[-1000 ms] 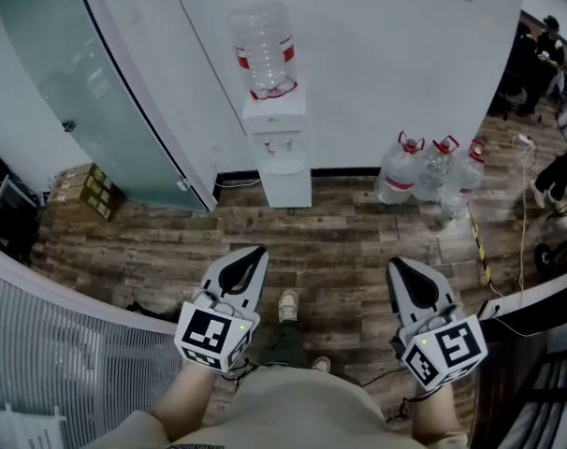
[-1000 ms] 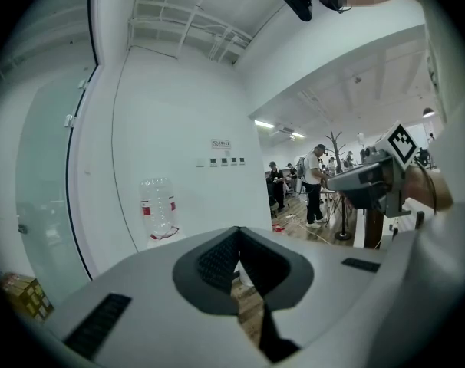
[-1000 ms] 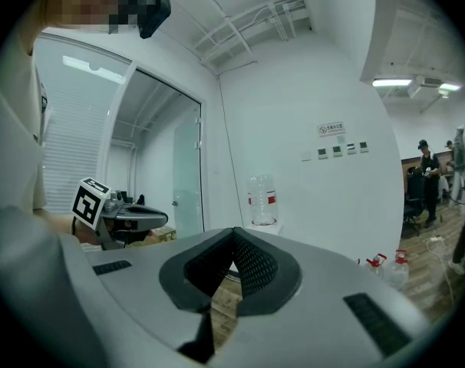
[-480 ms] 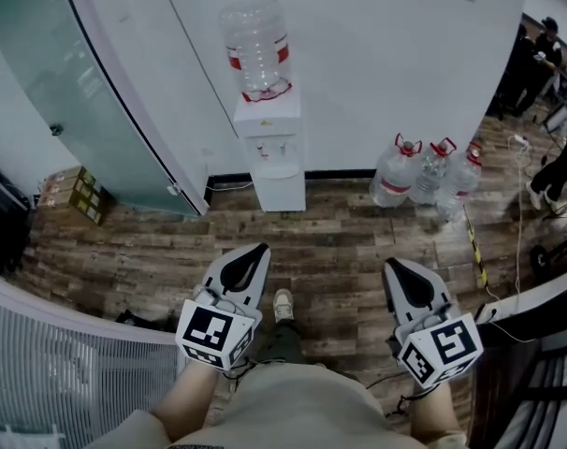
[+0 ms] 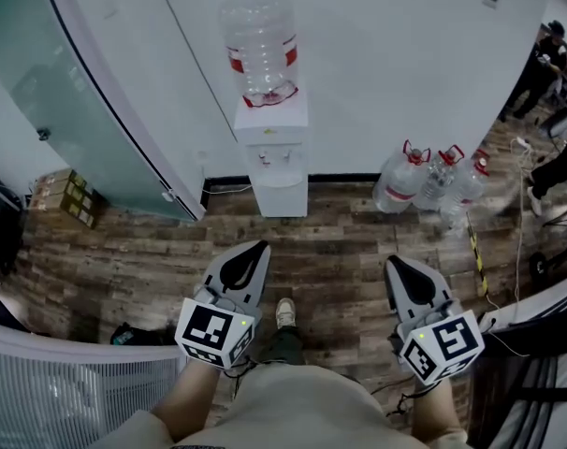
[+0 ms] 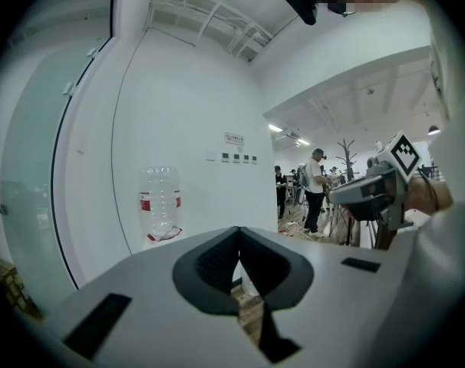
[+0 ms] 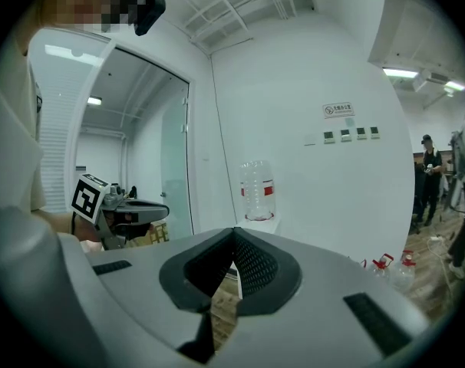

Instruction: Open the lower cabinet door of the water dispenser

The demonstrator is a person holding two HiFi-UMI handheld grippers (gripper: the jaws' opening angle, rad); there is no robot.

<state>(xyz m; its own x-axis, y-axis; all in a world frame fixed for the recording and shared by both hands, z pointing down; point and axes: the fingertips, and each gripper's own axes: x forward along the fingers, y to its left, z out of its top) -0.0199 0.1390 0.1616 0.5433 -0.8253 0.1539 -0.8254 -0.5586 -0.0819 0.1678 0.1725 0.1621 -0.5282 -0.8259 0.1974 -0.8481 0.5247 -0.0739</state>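
I am looking steeply down over both grippers, and neither one is touching anything. The left gripper (image 5: 255, 249) is pointing ahead over the wooden floor (image 5: 340, 237) with its jaws pressed together and nothing between them. The right gripper (image 5: 397, 264) is doing the same on the other side, jaws closed tight and empty. My operator's shoe (image 5: 285, 311) is showing between the two.

The water dispenser (image 5: 271, 138) is standing ahead of me against the white wall (image 5: 386, 64), well apart from both grippers and roughly in line with the left one. An empty clear bottle (image 5: 257, 45) with a red label is sitting upside down on top of it. The lower cabinet door (image 5: 283, 195) is facing me at the bottom of the dispenser's front; from this steep angle it is looking flush and shut, though I cannot make out a handle.

To the dispenser's right, three water jugs (image 5: 437, 181) with red caps are standing close together on the floor by the wall. To its left, a frosted glass door (image 5: 68, 92) is running along the wall, and cardboard boxes (image 5: 66, 197) are lying at its foot. People are standing at the far right edge.
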